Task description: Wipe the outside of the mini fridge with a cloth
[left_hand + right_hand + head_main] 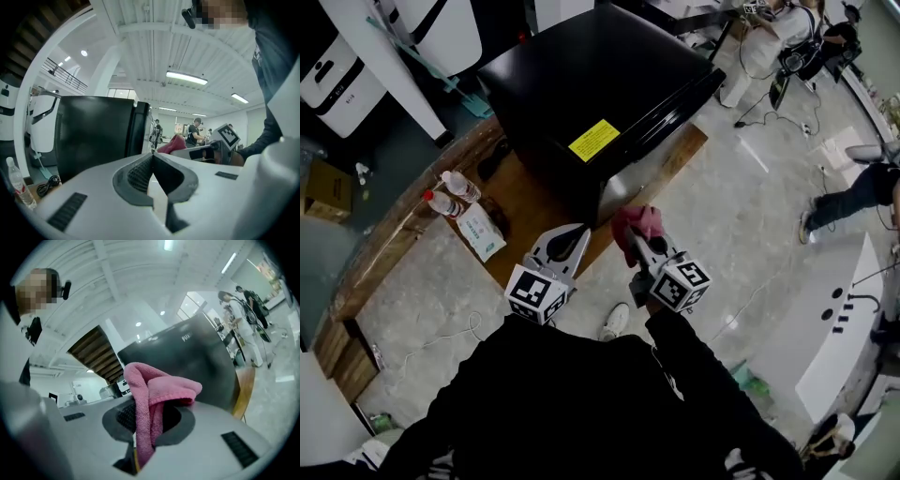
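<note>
Grippers: two. The left gripper [569,246] has its jaws closed tip to tip with nothing between them, as the left gripper view confirms [152,158]. The right gripper [639,242] is clamped on the cloth [636,222]. In the right gripper view [149,405] the pink fabric runs down between the jaws and folds over above them [157,385]. The two grippers are side by side, close together but apart.

Task items: one mini fridge [600,84], black, with one yellow label [594,140] on its top. It stands directly ahead of both grippers, its nearest lower corner just beyond their tips. From the left gripper it fills the field ahead and to the left [93,131]. From the right gripper its dark side rises behind the cloth [192,357]. The cloth is near the fridge, but no view confirms contact.

Other items, all to the left of the left gripper on the wooden table [530,202]: two clear bottles with red caps [460,185] [442,202], lying together; one pack of wipes [481,233] just beside them; and one dark cable [493,159] near the fridge's left side.

Edges and clearance: the table's near edge runs diagonally under the grippers. The left gripper sits at that edge and the right gripper just off it, over the pale floor [741,216]. To the right of the right gripper the floor is open up to the fridge's side. To the left, the strip of table between the bottles and the fridge is narrow.
</note>
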Demonstrator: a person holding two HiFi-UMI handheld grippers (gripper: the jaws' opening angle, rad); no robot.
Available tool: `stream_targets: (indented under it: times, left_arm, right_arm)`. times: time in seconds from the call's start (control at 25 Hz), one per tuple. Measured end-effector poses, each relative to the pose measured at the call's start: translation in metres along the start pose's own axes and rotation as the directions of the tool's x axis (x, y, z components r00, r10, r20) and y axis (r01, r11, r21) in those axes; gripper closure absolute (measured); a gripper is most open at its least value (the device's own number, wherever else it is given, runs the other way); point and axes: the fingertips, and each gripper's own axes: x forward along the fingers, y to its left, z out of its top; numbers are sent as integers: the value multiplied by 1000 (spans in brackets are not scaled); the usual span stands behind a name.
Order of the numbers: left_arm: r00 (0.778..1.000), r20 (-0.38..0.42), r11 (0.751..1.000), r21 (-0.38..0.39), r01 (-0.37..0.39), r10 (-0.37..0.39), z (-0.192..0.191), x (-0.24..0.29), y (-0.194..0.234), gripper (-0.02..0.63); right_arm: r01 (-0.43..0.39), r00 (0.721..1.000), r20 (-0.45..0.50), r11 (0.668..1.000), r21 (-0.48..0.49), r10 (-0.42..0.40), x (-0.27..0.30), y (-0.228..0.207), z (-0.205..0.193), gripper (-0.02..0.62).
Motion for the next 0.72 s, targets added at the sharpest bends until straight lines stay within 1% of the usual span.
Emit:
stream_targets:
  times: [0.08, 0.16, 0.24, 0.32, 0.48, 0.6, 0.72]
  left_arm:
    - [999, 21, 999, 6, -47, 47, 8, 8, -19, 600]
    - [994, 43, 995, 4, -97, 97, 17, 13, -32, 600]
    - [988, 63, 990, -3, -141, 140, 25, 15, -41, 600]
    - [983, 73, 986, -1, -169, 169, 32, 15, -50, 600]
    - [978, 85, 981, 17, -191, 189, 43, 12, -60, 600]
    - [977, 87, 980, 26, -198, 195, 47, 6, -59, 600]
    - [977, 90, 980, 26, -196, 193, 48, -1, -54, 600]
  right_arm:
    - [-33, 999, 22, 994, -102, 35, -9, 0, 29, 539]
    - [-80, 996, 34, 978, -191, 88, -12, 6, 55, 539]
    - [-132, 988, 38, 958, -254, 147, -9, 15, 76, 538]
    - [-176, 981, 28, 939, -297, 193, -5, 23, 89, 538]
    - [-229, 970, -8, 910, -346, 242, 3, 36, 93, 538]
    - [-238, 970, -53, 895, -377, 235, 16, 43, 83, 538]
    - [-229, 974, -88, 890, -395, 211, 30, 47, 74, 538]
